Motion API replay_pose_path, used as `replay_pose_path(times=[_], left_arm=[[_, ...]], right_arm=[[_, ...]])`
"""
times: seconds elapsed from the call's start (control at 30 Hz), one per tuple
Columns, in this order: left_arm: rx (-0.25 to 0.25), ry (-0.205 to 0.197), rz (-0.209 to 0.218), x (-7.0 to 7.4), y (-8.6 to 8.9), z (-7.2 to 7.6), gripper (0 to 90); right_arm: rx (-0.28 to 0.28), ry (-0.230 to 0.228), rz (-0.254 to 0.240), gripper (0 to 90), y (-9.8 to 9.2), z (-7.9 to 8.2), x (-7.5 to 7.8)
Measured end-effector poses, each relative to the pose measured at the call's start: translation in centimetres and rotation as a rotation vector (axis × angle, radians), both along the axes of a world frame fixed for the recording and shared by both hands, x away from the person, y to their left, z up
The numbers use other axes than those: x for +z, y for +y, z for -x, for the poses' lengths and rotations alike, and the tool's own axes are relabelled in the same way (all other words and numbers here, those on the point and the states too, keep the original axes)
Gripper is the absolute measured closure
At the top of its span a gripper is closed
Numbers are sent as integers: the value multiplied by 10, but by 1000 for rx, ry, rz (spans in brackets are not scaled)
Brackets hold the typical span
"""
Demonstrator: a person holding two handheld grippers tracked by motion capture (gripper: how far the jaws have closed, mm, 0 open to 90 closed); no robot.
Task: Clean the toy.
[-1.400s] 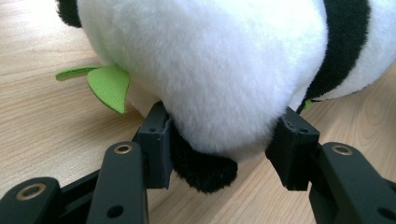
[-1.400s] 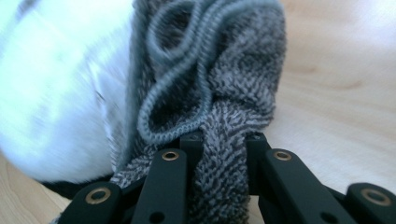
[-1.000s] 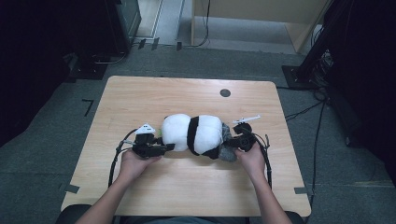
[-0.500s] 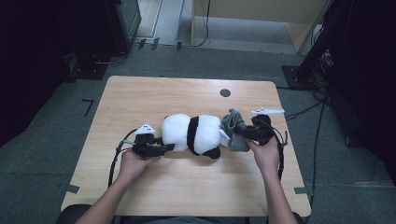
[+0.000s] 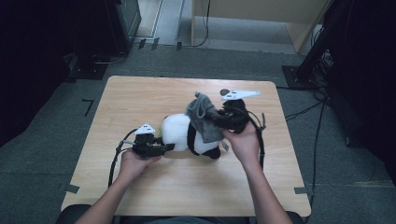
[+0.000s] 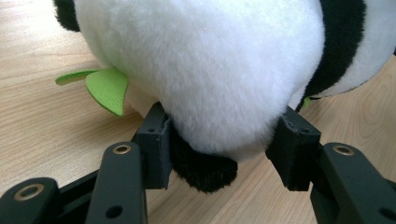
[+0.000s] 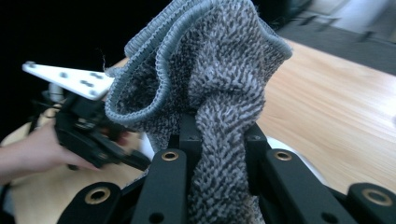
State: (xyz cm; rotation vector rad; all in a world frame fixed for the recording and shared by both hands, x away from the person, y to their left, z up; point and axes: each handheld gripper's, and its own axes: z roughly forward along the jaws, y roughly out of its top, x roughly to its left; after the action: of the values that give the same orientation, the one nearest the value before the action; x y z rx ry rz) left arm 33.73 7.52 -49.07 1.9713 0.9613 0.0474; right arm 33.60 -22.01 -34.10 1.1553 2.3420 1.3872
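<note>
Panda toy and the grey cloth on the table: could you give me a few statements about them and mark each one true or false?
1. The right gripper is shut on the grey cloth. True.
2. The grey cloth lies flat on the table. False: it is lifted, draping over the panda toy.
3. The left gripper has the panda toy between its jaws. True.
4. The panda toy is brown. False: it is white and black.
5. A green leaf-shaped piece shows under the panda toy. True.
</note>
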Motion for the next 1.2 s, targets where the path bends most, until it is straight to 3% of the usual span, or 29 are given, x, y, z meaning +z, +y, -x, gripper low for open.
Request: replay_pose_path(times=[0.2,0.33,0.47,0.5,0.57,0.63,0.87,1.2], left_arm=[[2,-3,-2,1,0,0,470],[1,-10,-2,1,0,1,471],[6,-8,-1,2,0,1,472],[7,-2,-3,1,0,1,473],[5,1,-5,1,0,1,476],[8,8,-10,1,0,1,478],[11,10,-8,0,0,0,481],[3,2,-13,1,-1,0,484]], right_arm=[[90,49,-6,773,53,-10,-23],[117,99,-46,773,73,-14,-43],[122,135,-2,772,85,-18,-66],[119,138,8,772,84,-18,-72],[116,155,-47,772,78,-18,-82],[114,152,-59,772,73,-16,-85],[111,125,-5,768,54,-5,-89],[107,131,45,767,27,12,-88]])
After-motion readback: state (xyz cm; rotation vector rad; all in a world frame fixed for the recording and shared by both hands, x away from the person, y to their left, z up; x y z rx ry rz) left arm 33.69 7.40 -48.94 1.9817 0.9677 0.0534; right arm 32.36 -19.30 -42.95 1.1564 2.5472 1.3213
